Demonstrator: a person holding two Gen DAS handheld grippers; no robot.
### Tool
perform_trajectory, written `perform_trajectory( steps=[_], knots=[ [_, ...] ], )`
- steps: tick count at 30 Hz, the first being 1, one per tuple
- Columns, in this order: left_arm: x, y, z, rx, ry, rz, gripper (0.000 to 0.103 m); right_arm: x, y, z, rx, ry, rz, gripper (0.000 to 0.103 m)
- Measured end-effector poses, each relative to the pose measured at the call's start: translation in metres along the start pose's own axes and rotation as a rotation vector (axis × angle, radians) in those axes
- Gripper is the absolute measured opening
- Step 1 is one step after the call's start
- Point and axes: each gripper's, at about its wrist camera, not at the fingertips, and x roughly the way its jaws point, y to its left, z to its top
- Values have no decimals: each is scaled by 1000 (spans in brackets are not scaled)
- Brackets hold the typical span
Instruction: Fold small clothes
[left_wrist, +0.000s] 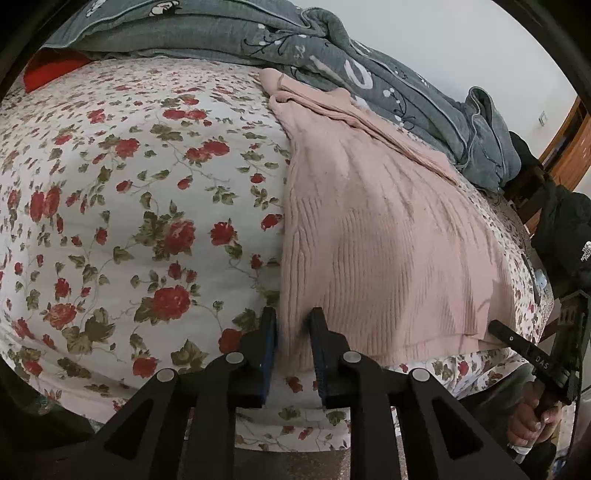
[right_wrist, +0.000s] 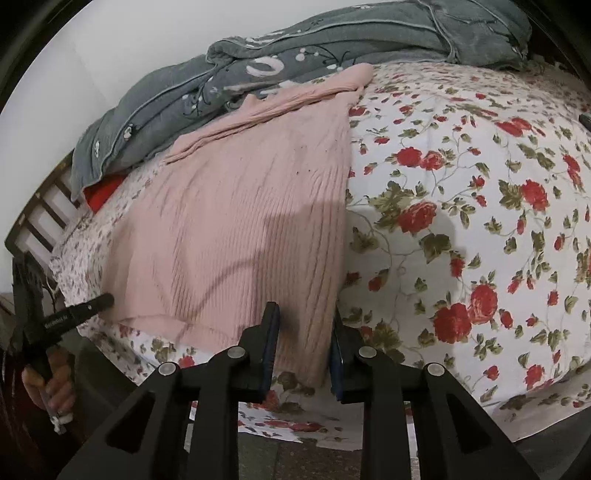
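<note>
A pink ribbed knit garment lies flat on the floral bed sheet, folded lengthwise, its far end reaching the grey quilt. My left gripper has its jaws a little apart around the garment's near left corner. My right gripper has its jaws a little apart around the near right corner of the garment. The right gripper also shows in the left wrist view, and the left gripper shows in the right wrist view, each at the hem's opposite end.
A rumpled grey quilt lies along the far side of the bed. A red cloth sits at the head end. A dark jacket hangs by a wooden bed frame. The near bed edge drops to the floor.
</note>
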Motion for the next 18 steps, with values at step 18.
perform_trajectory(
  steps=[18],
  knots=[
    [-65, -8, 7, 14, -158, -78, 6, -64, 3, 12, 34, -161, 62, 5]
  ],
)
